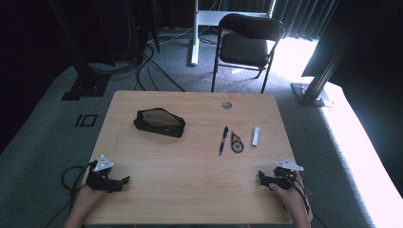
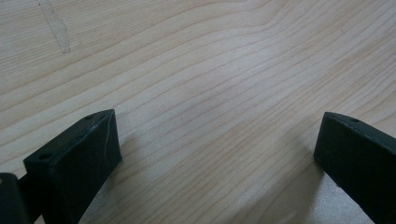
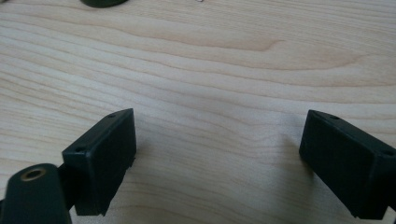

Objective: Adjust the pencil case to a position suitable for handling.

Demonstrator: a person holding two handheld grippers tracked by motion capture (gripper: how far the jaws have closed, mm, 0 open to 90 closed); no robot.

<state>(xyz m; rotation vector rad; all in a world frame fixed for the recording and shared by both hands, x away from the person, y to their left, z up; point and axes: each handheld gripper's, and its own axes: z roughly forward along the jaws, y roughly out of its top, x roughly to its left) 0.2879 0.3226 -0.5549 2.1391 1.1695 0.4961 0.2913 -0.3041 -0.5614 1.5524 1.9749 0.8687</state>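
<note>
- The pen (image 1: 223, 139) lies on the table (image 1: 190, 190) right of centre, with its long axis running away from the person, tilted slightly.
- Just right of it sits a small dark round thing (image 1: 237, 142); what it is I cannot tell. Beyond that is a short white stick (image 1: 255, 136), perhaps an eraser. The three form a loose row, close together but not touching.
- The right gripper (image 1: 264, 178) rests at the near right edge, and its jaws stand wide apart with bare wood between them. The row lies ahead of it and slightly to its left, so I judge this hand the nearer one for a reach.
- A black pouch (image 1: 159, 122) lies left of centre, farther back, well apart from the row. It looks unzipped, though that is hard to tell.
- The left gripper (image 1: 124, 181) rests at the near left edge, jaws also spread and empty. The pouch lies ahead of it and to its right.
- Count: one pen, one round thing, one white stick, one pouch, two grippers.
- A chair (image 1: 247, 42) stands beyond the table.
</note>
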